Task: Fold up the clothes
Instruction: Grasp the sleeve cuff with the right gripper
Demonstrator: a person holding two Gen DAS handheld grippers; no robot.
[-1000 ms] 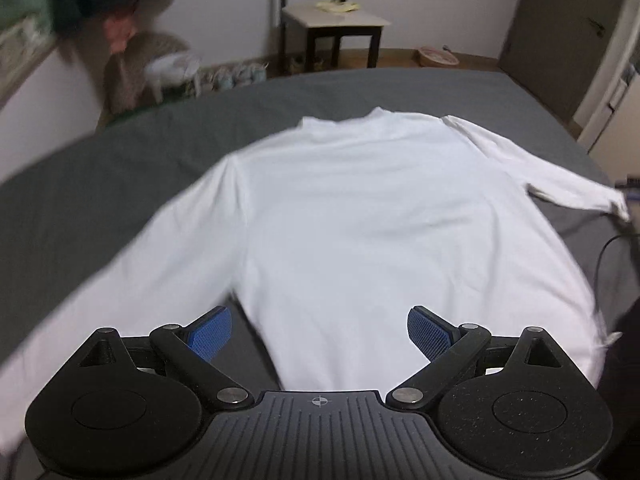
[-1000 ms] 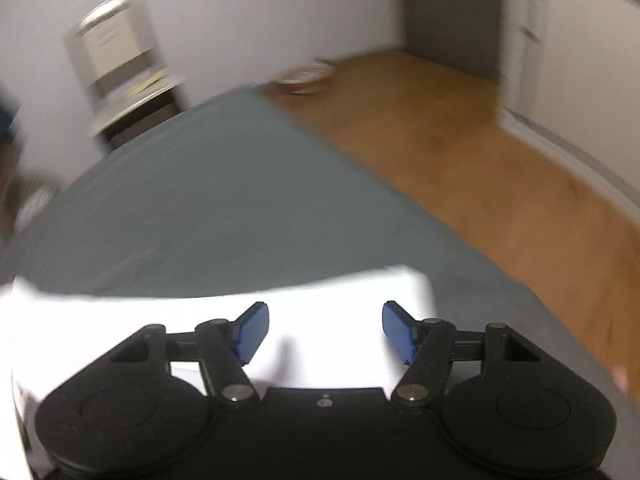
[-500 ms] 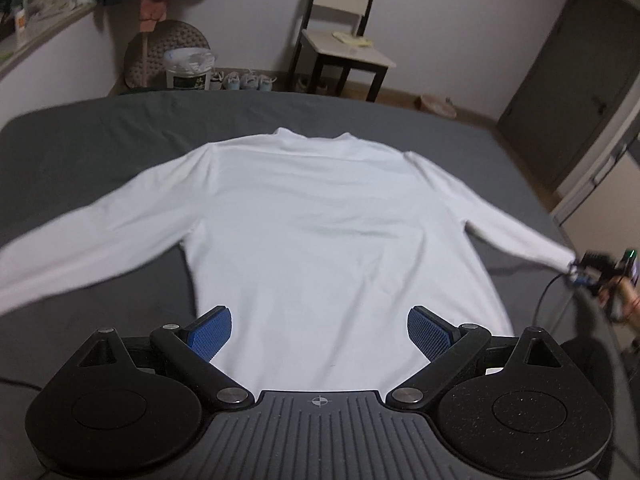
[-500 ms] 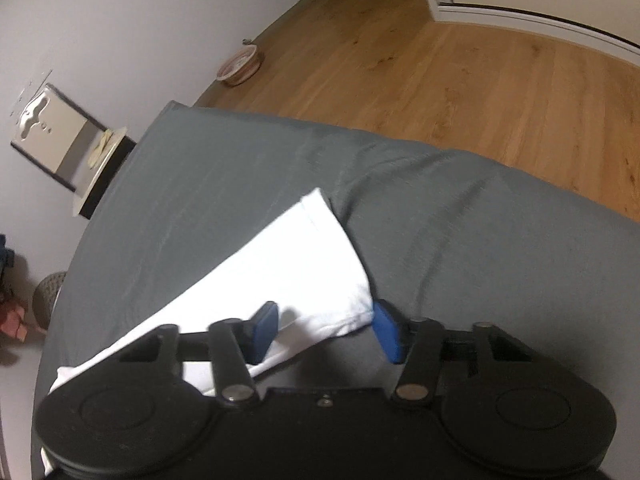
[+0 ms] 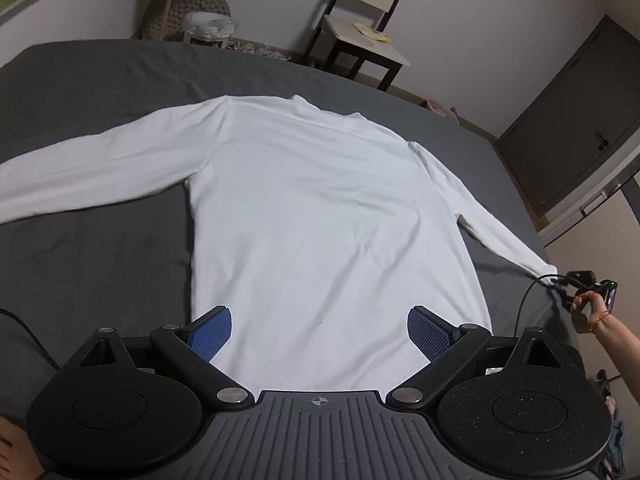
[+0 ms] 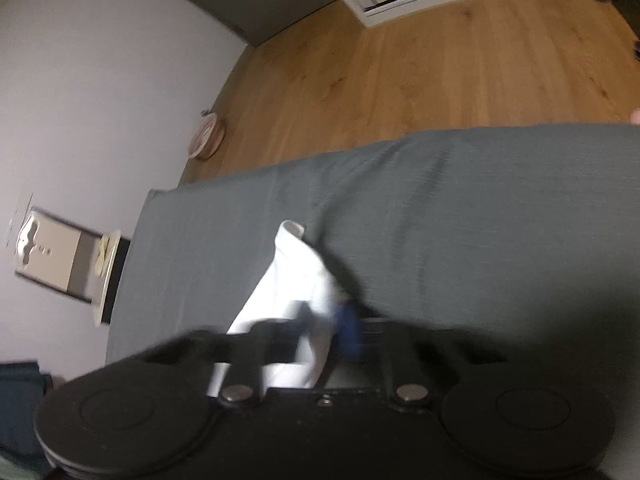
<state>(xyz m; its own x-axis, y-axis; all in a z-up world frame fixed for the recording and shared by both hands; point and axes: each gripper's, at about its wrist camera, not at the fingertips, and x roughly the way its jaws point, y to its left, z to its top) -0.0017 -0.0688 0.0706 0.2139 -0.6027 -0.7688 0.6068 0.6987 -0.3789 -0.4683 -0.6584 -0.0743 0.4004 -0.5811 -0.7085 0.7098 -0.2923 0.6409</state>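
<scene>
A white long-sleeved shirt (image 5: 320,220) lies flat on a grey bed (image 5: 100,264) with both sleeves spread out. My left gripper (image 5: 320,328) hovers open over the shirt's hem, and the blue pads straddle the cloth without touching it. In the right wrist view my right gripper (image 6: 324,316) is closing its jaws, and the right sleeve's cuff (image 6: 296,264) is pinched between the pads, bunched up off the sheet. The left wrist view shows that gripper (image 5: 576,280) small at the far right sleeve end, held by a hand (image 5: 592,312).
Beyond the bed's far edge stand a chair (image 5: 368,28) and a round woven basket (image 5: 188,12). A dark door (image 5: 580,120) is at the right. Wooden floor (image 6: 440,60) with a small bowl (image 6: 208,136) lies past the bed's right edge. A cable (image 5: 524,304) trails over the sheet.
The right jaws went from wide apart to pinched on the sleeve cuff while the gripper rolled and dropped. The left gripper shifted sideways and rolled, staying open over the hem.
</scene>
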